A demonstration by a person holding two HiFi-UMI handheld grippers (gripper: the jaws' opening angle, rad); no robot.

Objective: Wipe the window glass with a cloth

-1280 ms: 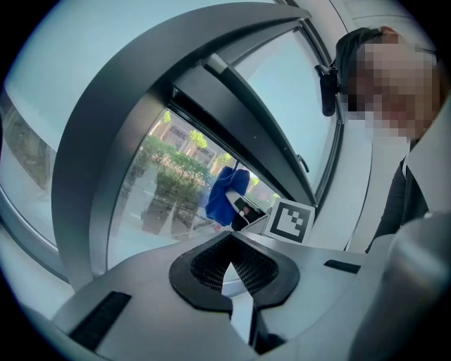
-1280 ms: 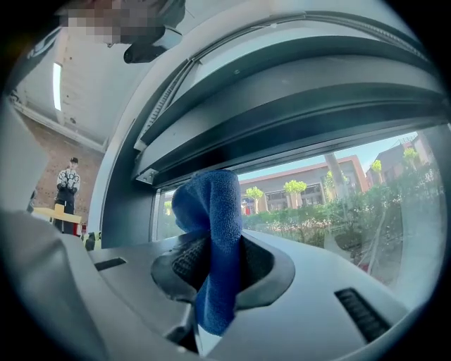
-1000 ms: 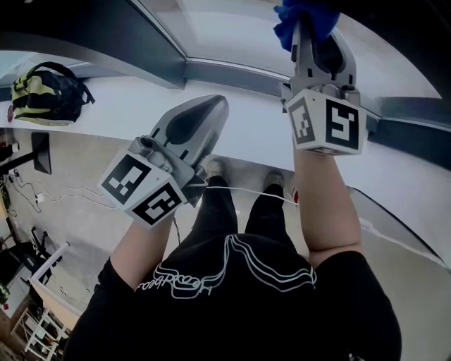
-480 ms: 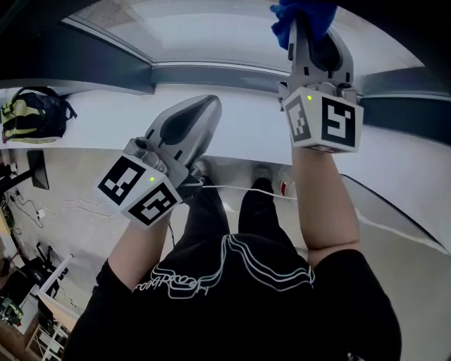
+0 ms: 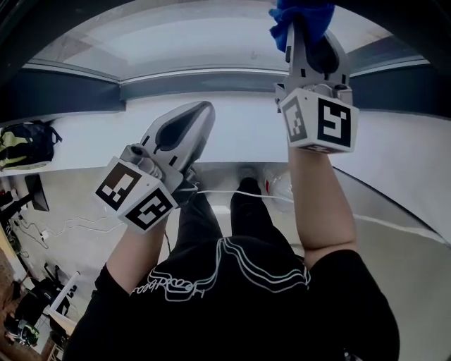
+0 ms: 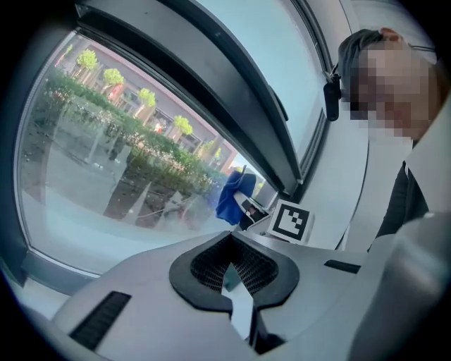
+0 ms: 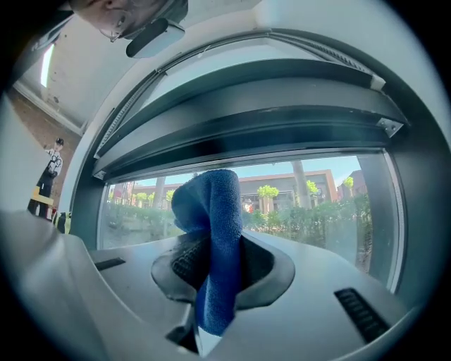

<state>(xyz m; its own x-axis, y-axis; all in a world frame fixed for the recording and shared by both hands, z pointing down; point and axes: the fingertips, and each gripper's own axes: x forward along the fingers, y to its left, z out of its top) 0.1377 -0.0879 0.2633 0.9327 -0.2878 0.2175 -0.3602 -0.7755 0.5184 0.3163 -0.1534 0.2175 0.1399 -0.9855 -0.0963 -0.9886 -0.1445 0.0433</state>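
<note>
Blue terry cloth [image 7: 220, 233] is clamped between the jaws of the right gripper [image 7: 211, 243]; the jaws are closed on its middle, and a rolled fold stands up past the tips towards the clear window glass [image 7: 310, 204]. In the head view this gripper [image 5: 310, 32] is raised at the upper edge, with the cloth [image 5: 285, 21] bunched at its tip in front of the pane [image 5: 197, 42]. Whether the cloth is pressed on the glass cannot be told.

The left gripper [image 6: 232, 271] is closed down to a thin pale slit, and nothing is held in it. It [image 5: 197, 113] is held lower, over the front edge of the white window sill [image 5: 232, 130], with its tips pointed at the pane.

Compared with a second ago, the same grip on the cloth is kept and both grippers are found in nearly the same places. The dark grey window frame [image 5: 63, 95] is now seen lying more level across the head view, and the green and black backpack [image 5: 25, 144], at the left end of the sill, is seen lower and nearer the left edge.

A wide stretch of glass is open to the left of the cloth. In the right gripper view the pane is bounded by a dark frame bar above and an upright at the right.
</note>
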